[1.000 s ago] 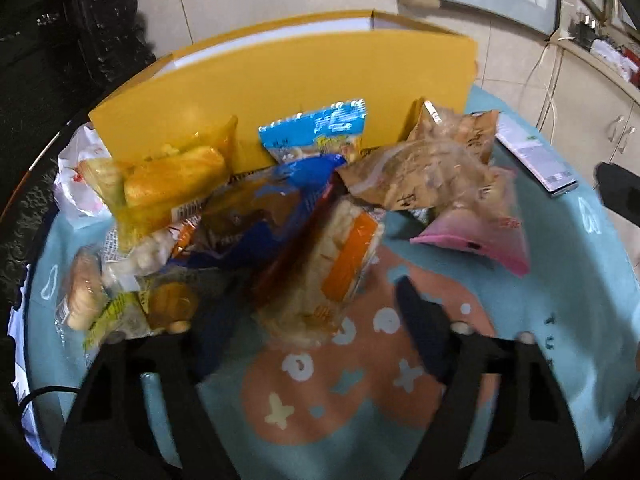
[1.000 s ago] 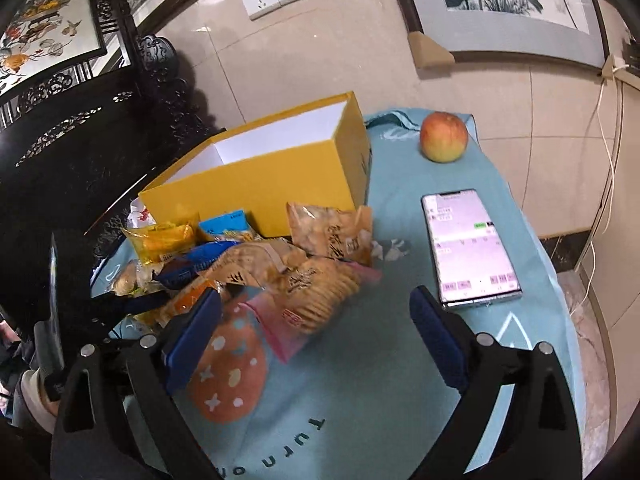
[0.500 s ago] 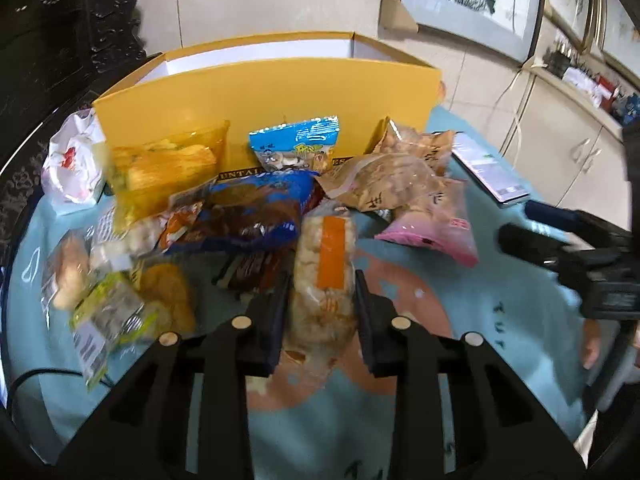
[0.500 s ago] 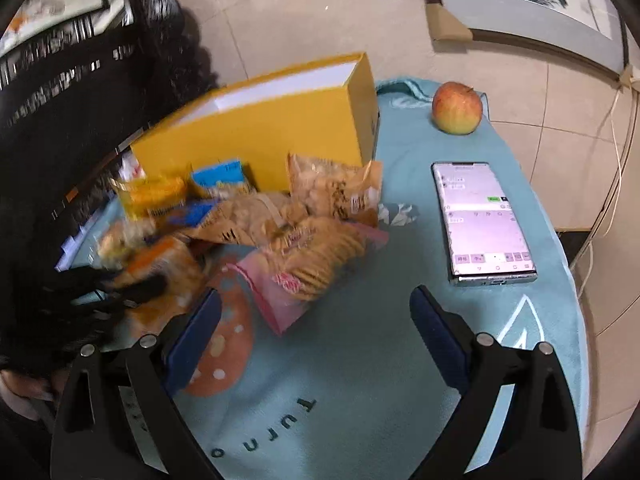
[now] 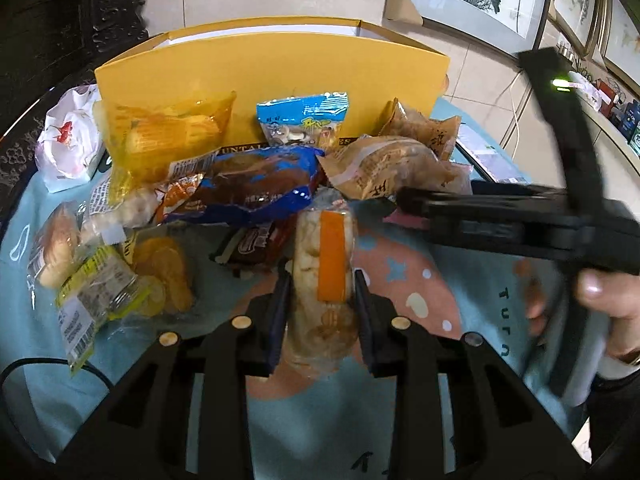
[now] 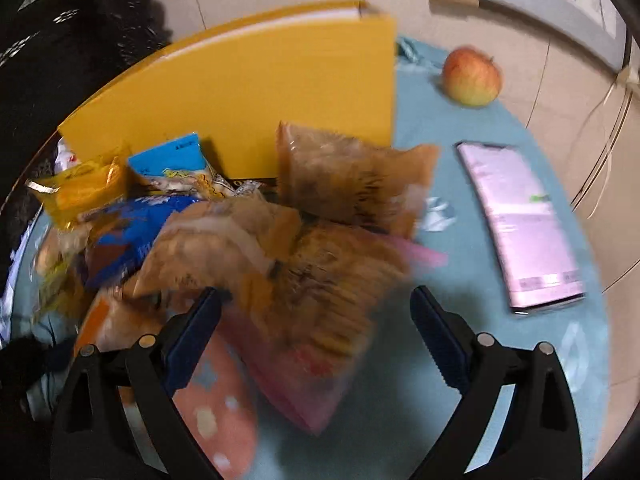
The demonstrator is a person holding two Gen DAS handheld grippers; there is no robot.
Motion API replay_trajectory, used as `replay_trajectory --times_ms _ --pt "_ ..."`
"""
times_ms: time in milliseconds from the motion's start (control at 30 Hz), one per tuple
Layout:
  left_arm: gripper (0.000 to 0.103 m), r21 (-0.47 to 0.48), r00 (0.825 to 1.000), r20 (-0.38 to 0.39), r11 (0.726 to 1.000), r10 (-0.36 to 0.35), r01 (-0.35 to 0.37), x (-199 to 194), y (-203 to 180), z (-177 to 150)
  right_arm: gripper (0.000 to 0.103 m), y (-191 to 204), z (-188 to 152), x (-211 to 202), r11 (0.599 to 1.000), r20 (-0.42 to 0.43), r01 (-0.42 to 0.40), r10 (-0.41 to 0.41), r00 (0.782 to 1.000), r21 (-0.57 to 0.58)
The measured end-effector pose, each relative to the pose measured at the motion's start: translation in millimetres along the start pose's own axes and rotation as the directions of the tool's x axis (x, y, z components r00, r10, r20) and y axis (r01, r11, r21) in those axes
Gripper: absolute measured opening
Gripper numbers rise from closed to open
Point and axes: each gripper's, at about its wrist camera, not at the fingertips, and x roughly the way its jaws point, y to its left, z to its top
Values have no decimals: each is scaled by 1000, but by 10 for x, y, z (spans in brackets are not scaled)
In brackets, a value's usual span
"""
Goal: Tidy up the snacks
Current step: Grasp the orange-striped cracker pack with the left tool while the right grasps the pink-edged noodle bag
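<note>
The left gripper (image 5: 320, 296) clamps the orange-striped cracker pack (image 5: 325, 280) at the pile's near edge. The right gripper (image 6: 316, 320) stands open over the pink-edged biscuit bag (image 6: 320, 304). Risk: crushed crackers, or colliding grippers near the yellow box (image 5: 276, 80).

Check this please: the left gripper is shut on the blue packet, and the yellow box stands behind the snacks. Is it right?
Not quite. The left gripper is shut on the packet with the orange stripe, not the blue packet, which lies farther back in the pile. The left wrist view shows this. The yellow box does stand behind the snacks.
</note>
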Motion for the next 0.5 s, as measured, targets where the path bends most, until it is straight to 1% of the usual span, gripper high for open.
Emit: replay_trajectory --times_ms 33,100,133,167,200,233,267,300,367,467,500 --pt "31 -2 1000 0 1000 1 -1 5 -14 7 98 5 5 61 1000 -14 19 -19 1000 11" --pt "31 -7 1000 -11 1000 5 -5 52 -25 31 93 34 -11 75 999 3 50 -50 999 -6" --pt "34 -10 1000 -17 1000 9 -9 76 -28 38 80 26 -20 58 998 13 60 -60 998 -12" --pt "36 -18 1000 -25 1000 9 -9 124 -18 40 64 -8 -26 22 997 19 68 -68 998 -22" --pt "38 -24 1000 -30 1000 5 -5 153 -22 46 60 -53 -31 -5 999 14 50 -49 999 -21" --pt "45 -33 999 -36 999 0 -1 196 -28 50 56 -109 -39 -34 1000 8 21 -21 1000 -16" --pt "48 -38 999 -39 999 2 -4 227 -32 57 56 -187 -63 -76 1000 4 -10 10 1000 -6" --pt "48 -41 999 -44 999 4 -6 260 -38 59 56 -247 -90 -115 1000 7 -21 21 1000 8" --pt "42 -46 999 -51 999 -14 11 300 -54 61 56 -371 -162 -197 998 13 -58 57 998 36" --pt "34 -33 999 -33 999 -21 20 229 -54 42 55 -556 -274 -325 987 20 -131 129 991 92" --pt "33 -29 999 -33 999 -25 24 191 -47 29 55 -618 -303 -369 982 25 -152 150 988 110"
